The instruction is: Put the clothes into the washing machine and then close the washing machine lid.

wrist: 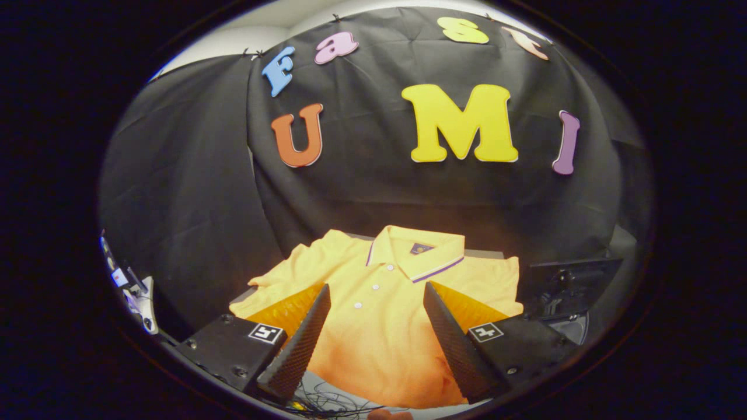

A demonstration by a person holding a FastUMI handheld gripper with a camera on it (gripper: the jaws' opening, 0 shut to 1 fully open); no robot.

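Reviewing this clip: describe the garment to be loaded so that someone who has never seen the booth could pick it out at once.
Start at the black cloth wall; below it a yellow polo shirt lies spread flat, front up. The open gripper hangs over it, the button placket showing between the fingers. Its striped collar and white buttons mark it out from the dark gear at either side.

A staged recording booth, not a lived-in home: black cloth wall (362,192) drapes the back from nine to three o'clock. Loose cables (327,402) tangle at six o'clock, small electronic gear (131,291) at eight o'clock, dark equipment (569,286) at four o'clock.
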